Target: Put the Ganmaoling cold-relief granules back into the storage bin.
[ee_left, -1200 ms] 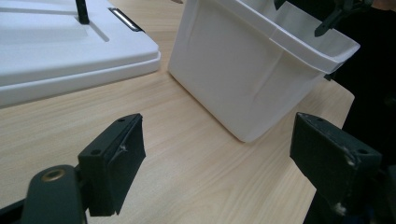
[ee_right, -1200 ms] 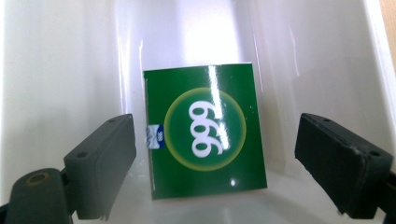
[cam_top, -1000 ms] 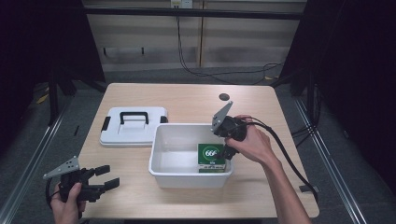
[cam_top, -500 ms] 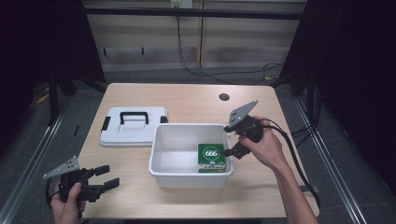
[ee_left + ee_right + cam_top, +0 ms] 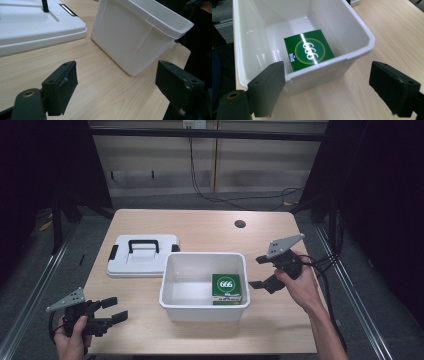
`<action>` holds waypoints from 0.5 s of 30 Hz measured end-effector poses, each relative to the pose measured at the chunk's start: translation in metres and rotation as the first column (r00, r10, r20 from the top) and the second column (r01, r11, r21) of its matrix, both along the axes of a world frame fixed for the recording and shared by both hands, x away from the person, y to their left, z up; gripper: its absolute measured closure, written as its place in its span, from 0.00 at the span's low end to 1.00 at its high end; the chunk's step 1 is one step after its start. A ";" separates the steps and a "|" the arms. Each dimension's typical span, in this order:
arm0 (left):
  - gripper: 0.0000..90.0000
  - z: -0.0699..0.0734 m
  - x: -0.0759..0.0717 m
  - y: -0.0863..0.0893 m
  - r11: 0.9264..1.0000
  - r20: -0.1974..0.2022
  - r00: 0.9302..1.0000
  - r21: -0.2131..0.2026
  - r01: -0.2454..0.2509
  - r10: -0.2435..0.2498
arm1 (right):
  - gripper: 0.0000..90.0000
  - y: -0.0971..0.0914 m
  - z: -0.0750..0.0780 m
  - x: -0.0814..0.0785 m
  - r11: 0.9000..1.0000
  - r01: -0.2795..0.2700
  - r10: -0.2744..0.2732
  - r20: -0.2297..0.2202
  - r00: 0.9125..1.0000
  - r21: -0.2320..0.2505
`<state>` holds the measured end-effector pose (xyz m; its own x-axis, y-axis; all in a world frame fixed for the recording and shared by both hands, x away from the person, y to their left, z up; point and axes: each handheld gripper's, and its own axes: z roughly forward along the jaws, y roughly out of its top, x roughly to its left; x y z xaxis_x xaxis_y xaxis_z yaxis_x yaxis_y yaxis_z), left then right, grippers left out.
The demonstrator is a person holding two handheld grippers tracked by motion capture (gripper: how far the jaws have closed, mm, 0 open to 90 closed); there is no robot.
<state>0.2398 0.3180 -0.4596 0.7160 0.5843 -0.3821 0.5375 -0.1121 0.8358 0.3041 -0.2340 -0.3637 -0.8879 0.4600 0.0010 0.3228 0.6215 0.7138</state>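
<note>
Currently: flat white plastic lid with a black handle point(image 5: 142, 255) lies just left of the white rectangular plastic bin point(image 5: 204, 306) on the light wooden table point(image 5: 200, 227). Green square box marked 666 point(image 5: 227, 288) sits in the bin's right end. Left gripper point(image 5: 111, 311) and right gripper point(image 5: 258, 272) both spread, empty, outside the bin.

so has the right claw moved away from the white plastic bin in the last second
Yes. The right claw has pulled back rightward from above the white plastic bin to just outside its right wall, jaws open, leaving the green box inside.
</note>
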 end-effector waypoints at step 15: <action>0.20 0.000 0.000 0.000 1.000 -0.001 1.000 0.003 -0.003 0.003 | 0.14 -0.041 -0.020 -0.030 0.990 0.129 -0.130 0.031 0.991 0.049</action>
